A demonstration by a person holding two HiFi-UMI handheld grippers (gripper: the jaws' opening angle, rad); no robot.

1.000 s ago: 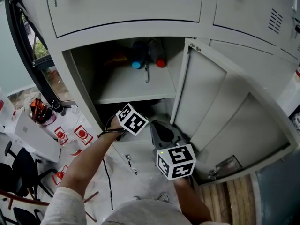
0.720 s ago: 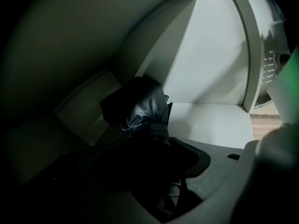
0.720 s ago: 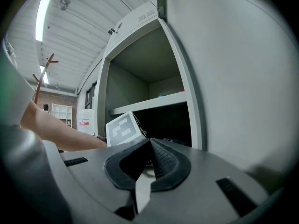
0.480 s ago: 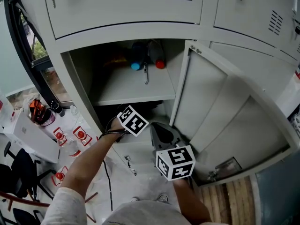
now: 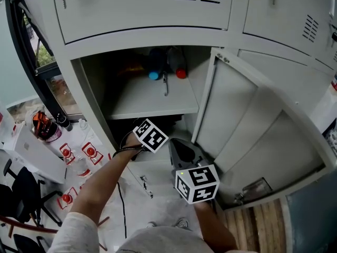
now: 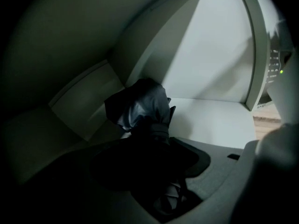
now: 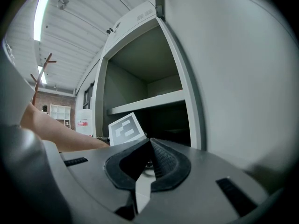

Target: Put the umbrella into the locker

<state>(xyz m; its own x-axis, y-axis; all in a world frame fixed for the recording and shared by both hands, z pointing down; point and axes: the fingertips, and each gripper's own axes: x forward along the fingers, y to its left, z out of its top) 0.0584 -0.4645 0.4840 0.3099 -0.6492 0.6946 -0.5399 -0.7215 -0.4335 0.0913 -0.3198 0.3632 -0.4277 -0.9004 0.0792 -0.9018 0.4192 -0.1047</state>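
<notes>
Grey locker (image 5: 142, 36), door (image 5: 247, 125) open; left gripper (image 6: 150, 146) fingers clamp the dark umbrella (image 6: 140, 108) inside the lower compartment under the shelf (image 5: 152, 96), tip toward a rear corner; right gripper (image 7: 149, 143) fingers together, empty, beside the door.

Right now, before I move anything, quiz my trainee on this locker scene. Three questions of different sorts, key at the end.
1. True or false: the locker door stands open.
2. Relative to the shelf, the left claw reaches in: A) above it; B) below it.
3. Fill in: the dark folded thing between the left claw's jaws is the ___.
Key: 1 true; 2 B; 3 umbrella.
</notes>
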